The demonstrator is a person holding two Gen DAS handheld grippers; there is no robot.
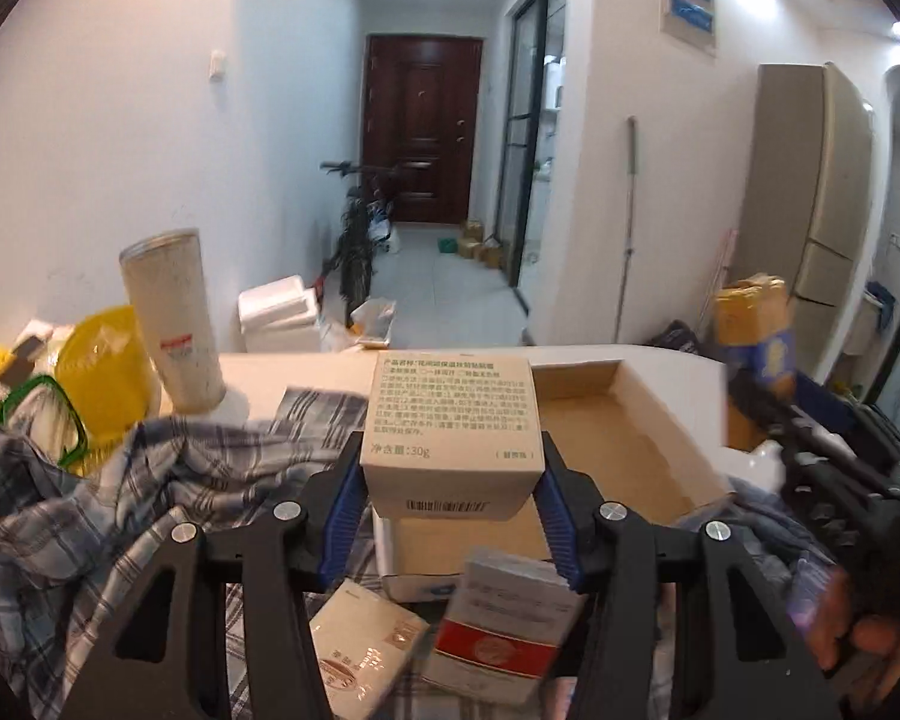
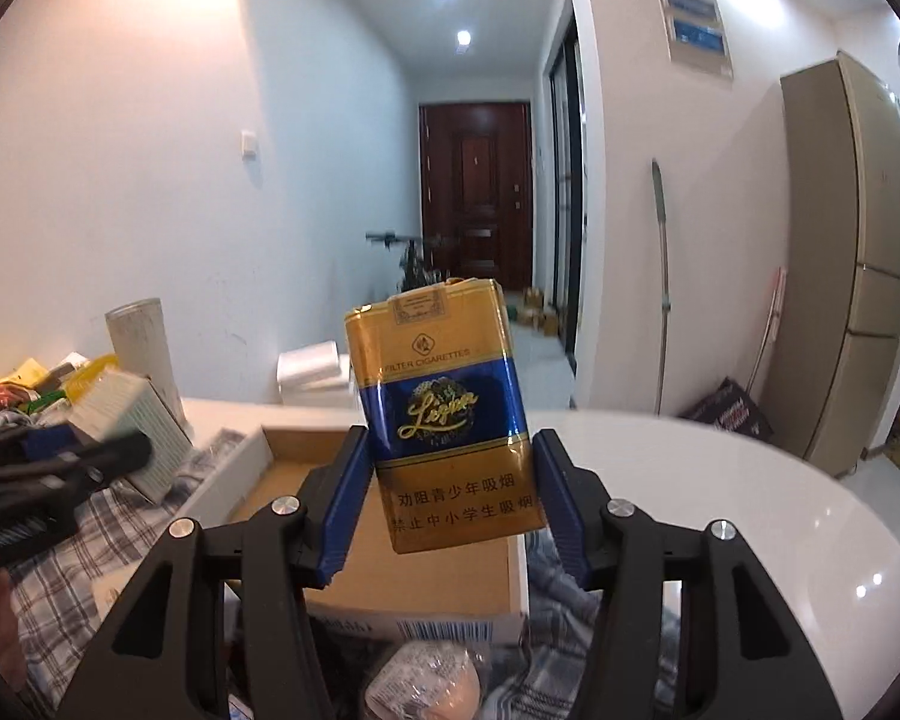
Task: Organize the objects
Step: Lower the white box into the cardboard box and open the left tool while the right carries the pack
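Note:
My left gripper (image 1: pixel 450 483) is shut on a small beige carton (image 1: pixel 450 420) with printed text, held above the table. My right gripper (image 2: pixel 450 486) is shut on a gold and blue cigarette pack (image 2: pixel 450 414), held upright. An open cardboard box (image 1: pixel 624 450) with a brown inside lies on the white table just beyond and right of the carton; in the right wrist view the cardboard box (image 2: pixel 306 456) sits below the pack. The right gripper with the cigarette pack (image 1: pixel 750 330) shows blurred at the right of the left wrist view. The beige carton (image 2: pixel 132 426) appears at the left of the right wrist view.
A plaid cloth (image 1: pixel 108 498) covers the near left of the table. A tall speckled tumbler (image 1: pixel 171 324) and a yellow lid (image 1: pixel 105 372) stand at the left. Small packs (image 1: pixel 504 624) lie below the left gripper. A wrapped round item (image 2: pixel 426 684) lies below the right gripper. The white table edge (image 2: pixel 750 516) curves right.

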